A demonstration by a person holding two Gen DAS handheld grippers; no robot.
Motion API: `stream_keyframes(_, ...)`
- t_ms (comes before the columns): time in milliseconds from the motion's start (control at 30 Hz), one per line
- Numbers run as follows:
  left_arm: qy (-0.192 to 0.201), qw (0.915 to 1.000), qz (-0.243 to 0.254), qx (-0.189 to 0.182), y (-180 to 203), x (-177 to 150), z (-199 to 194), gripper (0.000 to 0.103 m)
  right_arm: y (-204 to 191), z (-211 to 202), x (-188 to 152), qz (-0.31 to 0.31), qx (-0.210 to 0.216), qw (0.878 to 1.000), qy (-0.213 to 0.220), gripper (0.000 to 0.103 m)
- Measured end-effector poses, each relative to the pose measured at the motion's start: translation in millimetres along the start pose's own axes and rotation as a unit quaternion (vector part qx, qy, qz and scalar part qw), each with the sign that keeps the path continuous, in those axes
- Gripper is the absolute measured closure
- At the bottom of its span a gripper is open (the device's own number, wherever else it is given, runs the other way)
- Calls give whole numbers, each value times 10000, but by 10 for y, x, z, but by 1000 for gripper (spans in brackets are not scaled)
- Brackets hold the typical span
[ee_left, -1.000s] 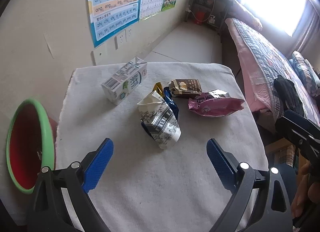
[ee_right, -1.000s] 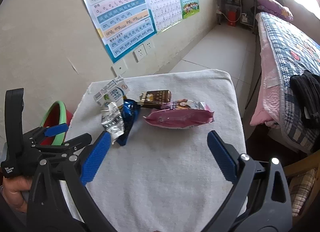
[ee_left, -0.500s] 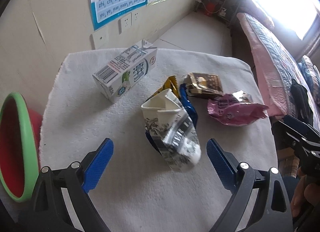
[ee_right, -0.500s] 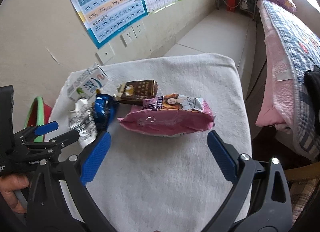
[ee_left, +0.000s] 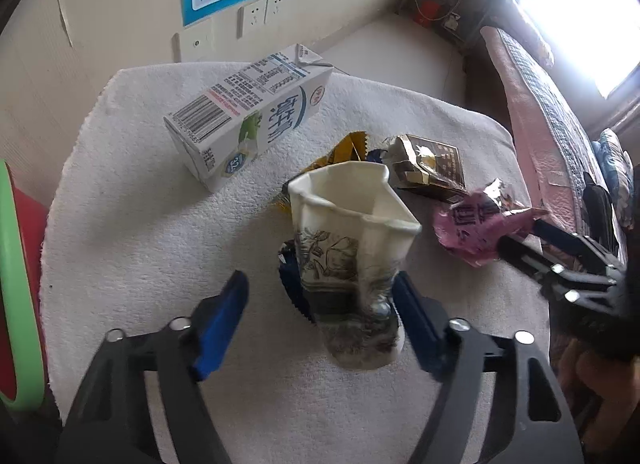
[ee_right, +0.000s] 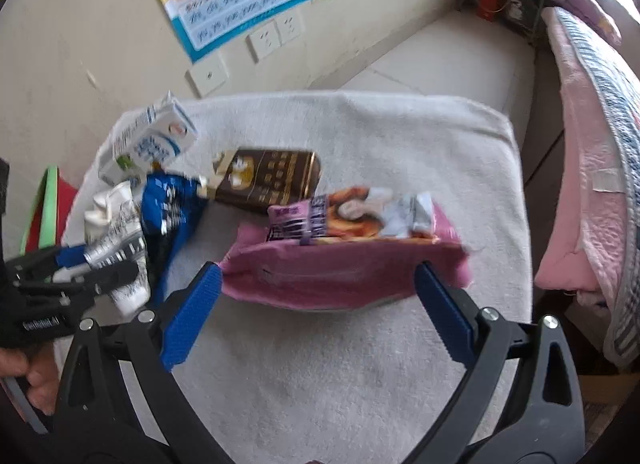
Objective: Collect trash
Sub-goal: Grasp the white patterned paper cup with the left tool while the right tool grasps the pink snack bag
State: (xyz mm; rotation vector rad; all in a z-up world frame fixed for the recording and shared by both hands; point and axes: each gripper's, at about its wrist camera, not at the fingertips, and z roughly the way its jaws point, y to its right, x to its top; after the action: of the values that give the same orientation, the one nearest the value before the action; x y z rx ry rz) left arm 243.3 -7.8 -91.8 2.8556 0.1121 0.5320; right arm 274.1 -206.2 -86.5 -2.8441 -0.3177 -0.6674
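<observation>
A crushed paper cup (ee_left: 352,260) lies on the towel-covered table (ee_left: 140,232); it also shows in the right wrist view (ee_right: 120,240). My left gripper (ee_left: 320,312) is open around the cup, its right pad touching the cup's base. A pink snack bag (ee_right: 344,260) lies between the open jaws of my right gripper (ee_right: 316,304); the bag also shows in the left wrist view (ee_left: 476,224). A milk carton (ee_left: 248,112), a brown packet (ee_left: 428,172), and blue (ee_right: 172,208) and yellow (ee_left: 344,148) wrappers lie around them.
A red bin with a green rim (ee_left: 16,284) stands left of the table, below its edge. A wall with posters and sockets is behind the table. A bed (ee_right: 592,144) runs along the right side.
Both grippers moved forward and down toward the trash. The cup now sits between the left jaws, which have narrowed. The pink bag now sits between the right jaws.
</observation>
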Motion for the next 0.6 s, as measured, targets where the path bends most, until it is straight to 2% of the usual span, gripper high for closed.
stream_keyframes(100, -117, 9999, 68, 17, 21, -13, 49, 63, -16, 86, -64, -102, -27, 9999, -108, 8)
stream_keyframes(167, -108, 9999, 82, 8, 18, -29, 45, 64, -30, 121, -117, -155, 7, 9998, -156, 9)
stream_keyframes(233, -94, 9999, 75, -22, 16, -41, 33, 64, -32, 124, -165, -160, 80, 9997, -147, 24)
stream_keyframes(300, -79, 9999, 103, -37, 21, -58, 10, 64, -8, 165, -209, -114, 235, 9994, -246, 53)
stream_keyframes(367, -62, 9999, 130, -41, 24, -73, -21, 64, 34, 171, -237, 22, 324, 9992, -239, 62)
stream_keyframes(400, -52, 9999, 135, -39, 17, -73, -35, 64, 50, 150, -243, 63, 358, 9991, -215, 74)
stream_keyframes(500, 27, 9999, 162, -22, 1, -73, -95, 64, 135, 96, -269, 326, 626, 9973, -195, 90)
stream_keyframes(600, 64, 9999, 152, -11, -17, -76, -135, 64, 218, 26, -311, 491, 691, 9963, -160, 96)
